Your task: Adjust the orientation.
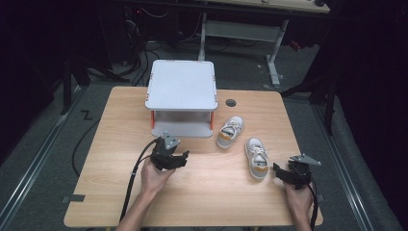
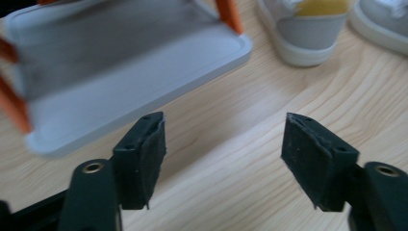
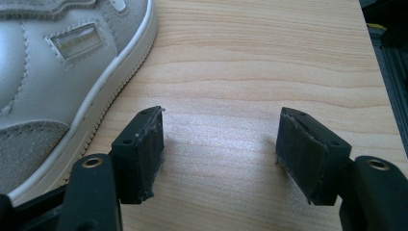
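A: Step?
B: Approach, nothing picked yet. Two-tier shelf (image 1: pixel 181 91) at far edge of table (image 1: pixel 120 202), left of middle. Two small shoes on the tabletop right of it: far shoe (image 1: pixel 230 132) just beside the shelf's right front corner, near shoe (image 1: pixel 257 158) toward the right edge. Probably shoes onto the shelf.

A: Next move?
B: Right gripper (image 1: pixel 283 173) closest, just right of near shoe. Needs sliding left so the jaws straddle the shoe's side, then closing. Left gripper (image 1: pixel 179 159) in front of the shelf, aimed toward far shoe.

A: Jaw state?
B: Left: spread wide, bare wood between pads (image 2: pixel 144 159), holding nothing. Right: same, wide apart, empty, sole edge just beside the left pad, not touching.
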Motion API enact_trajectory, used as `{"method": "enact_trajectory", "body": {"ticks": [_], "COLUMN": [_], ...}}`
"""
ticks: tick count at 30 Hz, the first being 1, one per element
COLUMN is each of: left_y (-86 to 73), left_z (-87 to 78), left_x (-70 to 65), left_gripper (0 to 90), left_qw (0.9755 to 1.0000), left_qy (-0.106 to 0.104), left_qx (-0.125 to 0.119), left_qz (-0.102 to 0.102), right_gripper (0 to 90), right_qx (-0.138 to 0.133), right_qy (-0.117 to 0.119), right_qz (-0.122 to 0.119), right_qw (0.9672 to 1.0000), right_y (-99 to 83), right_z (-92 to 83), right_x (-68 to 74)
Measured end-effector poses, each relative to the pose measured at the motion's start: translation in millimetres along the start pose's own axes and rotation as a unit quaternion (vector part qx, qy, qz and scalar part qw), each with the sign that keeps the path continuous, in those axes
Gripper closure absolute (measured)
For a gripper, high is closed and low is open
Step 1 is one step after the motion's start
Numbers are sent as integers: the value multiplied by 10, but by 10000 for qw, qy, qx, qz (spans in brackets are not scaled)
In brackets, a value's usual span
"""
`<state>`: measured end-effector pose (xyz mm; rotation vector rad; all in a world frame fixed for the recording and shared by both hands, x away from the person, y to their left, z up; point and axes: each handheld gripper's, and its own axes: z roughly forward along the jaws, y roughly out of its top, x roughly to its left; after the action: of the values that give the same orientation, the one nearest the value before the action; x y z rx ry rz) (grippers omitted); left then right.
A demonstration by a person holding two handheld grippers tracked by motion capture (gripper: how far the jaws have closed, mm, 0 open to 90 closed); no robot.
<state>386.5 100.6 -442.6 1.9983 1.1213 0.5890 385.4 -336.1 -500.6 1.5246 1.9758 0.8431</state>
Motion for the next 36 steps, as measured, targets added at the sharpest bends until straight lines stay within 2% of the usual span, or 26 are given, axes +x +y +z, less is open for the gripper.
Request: {"method": "enact_trajectory", "body": {"ticks": [1,6,8,9,10,11,14,15,20,24,26,28,31,36], "left_y": [78,204,282,282,347,370,431,477,559,611,625,678,716,778], "left_z": [68,206,303,303,381,407,484,560,759,902,941,1058,1145,1263], "left_x": [-68,-202,-305,-305,-383,-405,-451,-488,-571,-605,-619,-664,-683,-734], "left_gripper": [283,240,227,217,211,210,195,186,157,148,144,139,130,130], "left_qw": [10000,9996,9992,9992,9990,9989,9986,9984,9984,9985,9985,9985,9984,9983], "left_qy": [-82,-251,-361,-361,-380,-382,-485,-533,-499,-528,-525,-493,-506,-427], "left_qx": [-14,-55,-28,-28,-2,4,-23,3,123,146,161,227,269,376], "left_qz": [33,102,167,167,241,255,196,165,219,74,65,76,-5,80], "right_gripper": [334,330,330,330,330,330,330,329,329,329,329,329,329,329], "right_qx": [-1,-12,-13,-12,-13,-12,-13,-11,-5,-4,-3,-4,-4,-6], "right_qy": [2,8,9,9,8,8,8,9,15,10,10,18,17,13], "right_qz": [-6,-43,-47,-47,-47,-46,-46,-47,-34,-33,-33,-34,-34,-37], "right_qw": [10000,10000,10000,10000,10000,10000,10000,10000,10000,10000,10000,10000,10000,10000], "right_y": [0,1,1,1,1,1,1,1,1,1,1,1,1,1], "right_z": [0,3,3,3,3,3,3,3,2,2,2,2,2,3], "right_x": [0,-4,-4,-4,-4,-4,-4,-4,-2,-2,-2,-1,-1,-2]}}
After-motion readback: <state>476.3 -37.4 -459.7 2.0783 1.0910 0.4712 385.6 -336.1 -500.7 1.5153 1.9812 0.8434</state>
